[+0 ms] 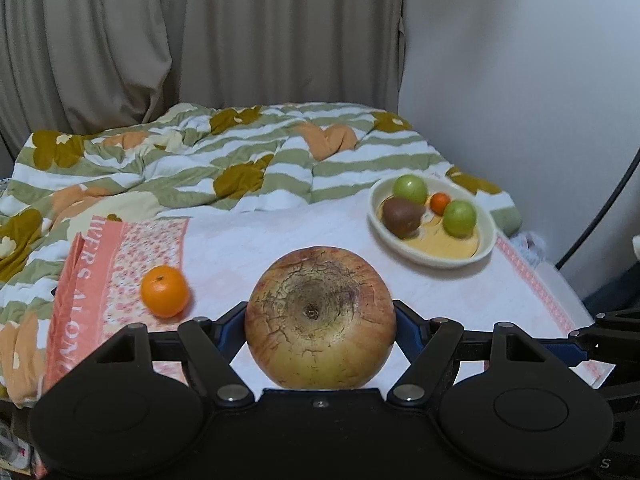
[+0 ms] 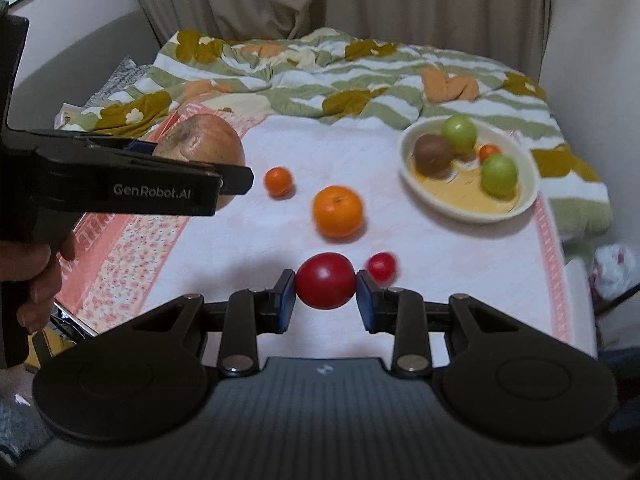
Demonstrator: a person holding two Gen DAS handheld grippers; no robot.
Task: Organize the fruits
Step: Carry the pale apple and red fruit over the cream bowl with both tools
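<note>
Tilting downward, left gripper (image 1: 320, 320) jaws clamp the large apple (image 1: 320, 316); right gripper (image 2: 326, 292) jaws pinch the red fruit (image 2: 325, 280)

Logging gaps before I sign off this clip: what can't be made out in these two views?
- Left wrist view: the left gripper hides the underside of the large apple; its body covers the near bed.
- Right wrist view: the small red fruit is blurred and partly behind the right gripper holding the red fruit.
- Both views: the brown fruit in the bowl is too blurred to identify.
</note>
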